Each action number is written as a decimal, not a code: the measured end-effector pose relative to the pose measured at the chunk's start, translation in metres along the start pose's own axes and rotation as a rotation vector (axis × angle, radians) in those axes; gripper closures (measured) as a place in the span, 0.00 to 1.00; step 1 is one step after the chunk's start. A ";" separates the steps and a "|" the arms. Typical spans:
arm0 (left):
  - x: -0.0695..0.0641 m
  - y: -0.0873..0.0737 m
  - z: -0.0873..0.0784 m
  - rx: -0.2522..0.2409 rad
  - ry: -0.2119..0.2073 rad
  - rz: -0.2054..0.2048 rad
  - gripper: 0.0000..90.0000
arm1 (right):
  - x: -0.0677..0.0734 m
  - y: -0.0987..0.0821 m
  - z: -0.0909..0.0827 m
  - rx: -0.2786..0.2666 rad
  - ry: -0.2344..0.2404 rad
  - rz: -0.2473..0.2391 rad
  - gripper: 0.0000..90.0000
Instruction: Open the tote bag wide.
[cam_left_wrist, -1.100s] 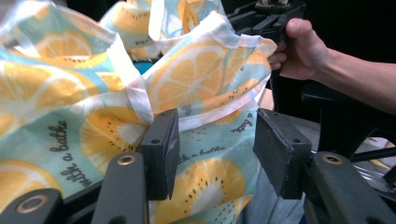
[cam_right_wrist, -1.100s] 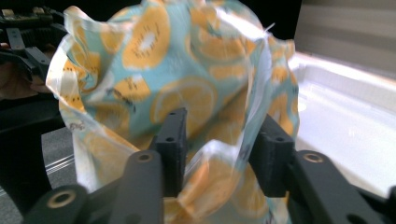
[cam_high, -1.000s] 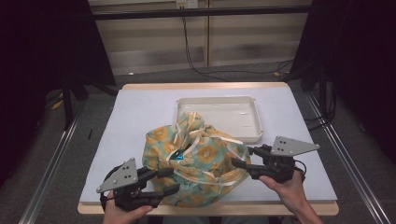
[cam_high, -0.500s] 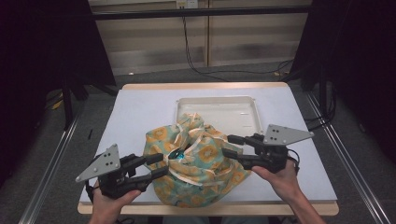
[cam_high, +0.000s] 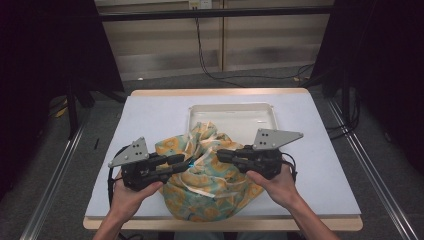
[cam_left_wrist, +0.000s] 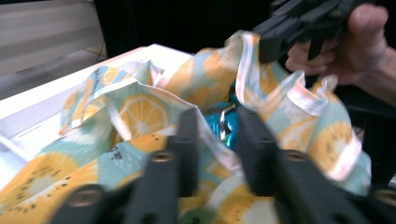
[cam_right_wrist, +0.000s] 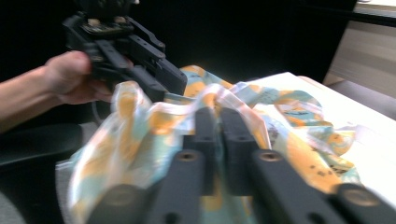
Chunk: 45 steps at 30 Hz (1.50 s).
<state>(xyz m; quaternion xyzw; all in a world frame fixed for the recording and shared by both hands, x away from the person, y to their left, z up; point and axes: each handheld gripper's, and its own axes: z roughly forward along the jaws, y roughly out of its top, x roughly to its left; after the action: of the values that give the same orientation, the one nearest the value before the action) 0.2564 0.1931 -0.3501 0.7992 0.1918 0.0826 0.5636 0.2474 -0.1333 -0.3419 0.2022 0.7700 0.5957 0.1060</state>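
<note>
A cloth bag (cam_high: 210, 195) printed with orange slices on teal lies bunched at the table's front. Something shiny and blue (cam_left_wrist: 214, 136) shows inside its mouth. My left gripper (cam_high: 182, 161) reaches in from the left; its jaws have just been closing and still stand a little apart, with the bag's pale hem (cam_left_wrist: 219, 149) running between them. My right gripper (cam_high: 220, 155) comes in from the right, jaws together, pinching the bag's rim (cam_right_wrist: 233, 100). Both grippers face each other across the bag's opening.
A shallow white tray (cam_high: 232, 109) sits just behind the bag on the white table top (cam_high: 150, 120). Bare table lies to the left and right. Metal rails (cam_high: 55, 170) run along both sides of the table, and cables (cam_high: 210, 65) hang at the back.
Both grippers have lifted and moved away from the table's front edge, drawing the bag's rim up with them. The grippers' tips stand closer together over the bag's mouth.
</note>
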 end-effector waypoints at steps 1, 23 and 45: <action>0.001 -0.001 -0.003 -0.005 0.002 -0.008 0.94 | 0.001 -0.001 -0.002 -0.002 -0.006 -0.002 1.00; -0.018 -0.053 -0.064 -0.039 0.116 -0.128 1.00 | 0.021 -0.071 -0.082 0.046 -0.107 0.054 1.00; -0.020 -0.062 -0.067 -0.055 0.068 -0.132 0.86 | 0.016 -0.074 -0.084 0.041 -0.127 0.062 0.67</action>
<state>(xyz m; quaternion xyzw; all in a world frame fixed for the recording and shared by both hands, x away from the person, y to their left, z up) 0.2010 0.2617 -0.3827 0.7658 0.2609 0.0776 0.5827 0.1859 -0.2153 -0.3890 0.2654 0.7672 0.5687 0.1322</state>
